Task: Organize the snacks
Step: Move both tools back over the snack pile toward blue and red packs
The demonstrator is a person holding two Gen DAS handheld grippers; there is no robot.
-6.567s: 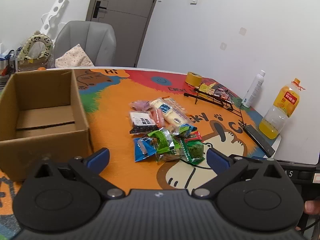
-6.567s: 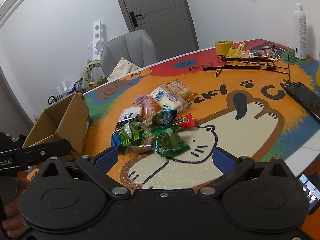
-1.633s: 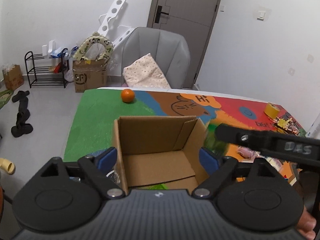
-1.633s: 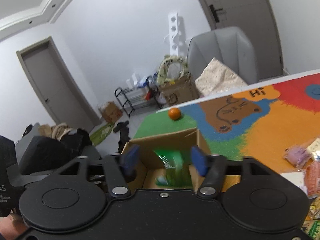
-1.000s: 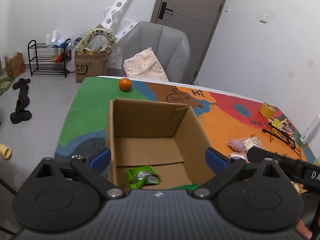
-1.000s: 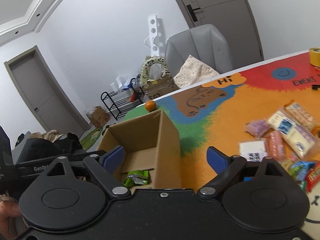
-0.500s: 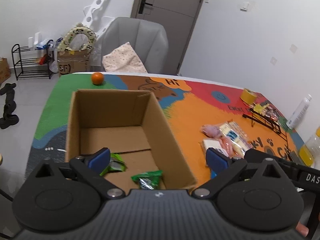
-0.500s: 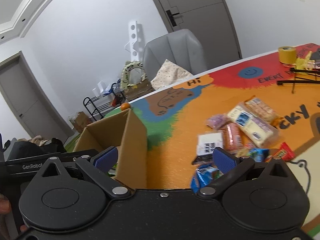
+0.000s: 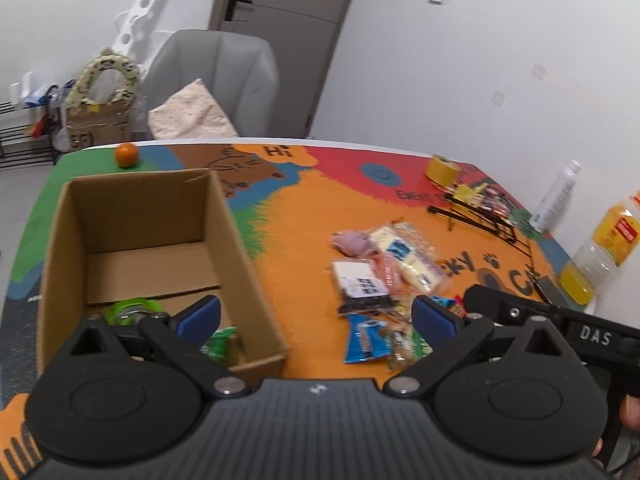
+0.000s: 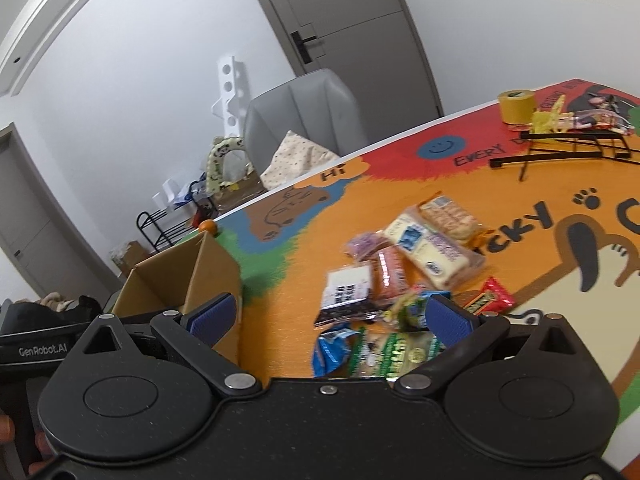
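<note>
An open cardboard box (image 9: 240, 240) stands at the left of the colourful table mat; two green snack packets (image 9: 130, 310) lie on its floor near the front. A pile of wrapped snacks (image 9: 380, 276) lies to the right of the box, also seen as snacks (image 10: 400, 272) in the right wrist view. My left gripper (image 9: 316, 316) is open, straddling the box's right front corner, nothing between its fingers. My right gripper (image 10: 332, 316) is open wide above the near edge of the pile, empty, with the box (image 10: 212, 264) at its left.
An orange fruit (image 9: 127, 155) sits behind the box. A yellow tape roll (image 9: 442, 168), a black wire rack (image 9: 480, 212), a white spray bottle (image 9: 554, 200), a juice bottle (image 9: 600, 252) and a phone stand at the right. A grey chair (image 9: 216, 80) is behind the table.
Both grippers have swung right, away from the box toward the snack pile. The green packets that the right gripper carried now lie in the box, and its jaws stand wider.
</note>
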